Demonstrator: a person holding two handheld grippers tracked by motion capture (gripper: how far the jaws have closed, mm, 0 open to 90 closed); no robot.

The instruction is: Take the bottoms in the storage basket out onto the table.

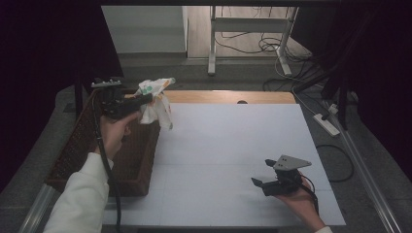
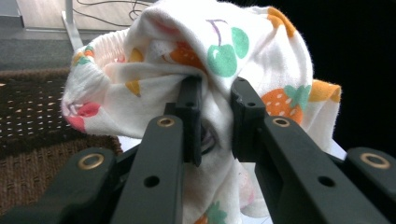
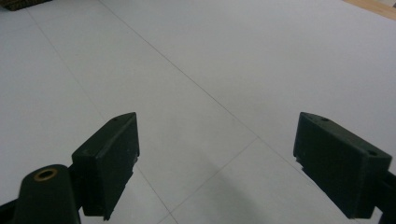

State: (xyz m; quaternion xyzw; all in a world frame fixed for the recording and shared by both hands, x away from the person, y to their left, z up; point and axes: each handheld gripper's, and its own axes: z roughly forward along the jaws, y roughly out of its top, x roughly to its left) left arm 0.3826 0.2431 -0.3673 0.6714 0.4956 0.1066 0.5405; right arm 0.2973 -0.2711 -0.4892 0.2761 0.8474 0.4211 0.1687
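- Step in hand: carry phase, by my read. Left claw (image 1: 145,101) is clenched on a bunched fruit-print cloth (image 1: 156,103), lifted clear of the worktop (image 1: 233,160).
- Cloth wraps over and around the claw tips, with the pinched fold between the jaws; loose tail hangs below the claw.
- Wicker basket (image 1: 82,145) sits below and just behind the left claw, at the worktop's left edge. The cloth hangs over its far right corner and rim, not inside.
- Basket contents: the visible interior looks bare, but it is dark, so I can't be sure.
- Right claw (image 1: 260,177) is released, jaws wide, nothing between them, resting low on the worktop, well apart from the cloth.
- Next move probably calls for either shifting the cloth back over the basket opening or out above the bare worktop before releasing; watch that the tail doesn't snag on the rim.
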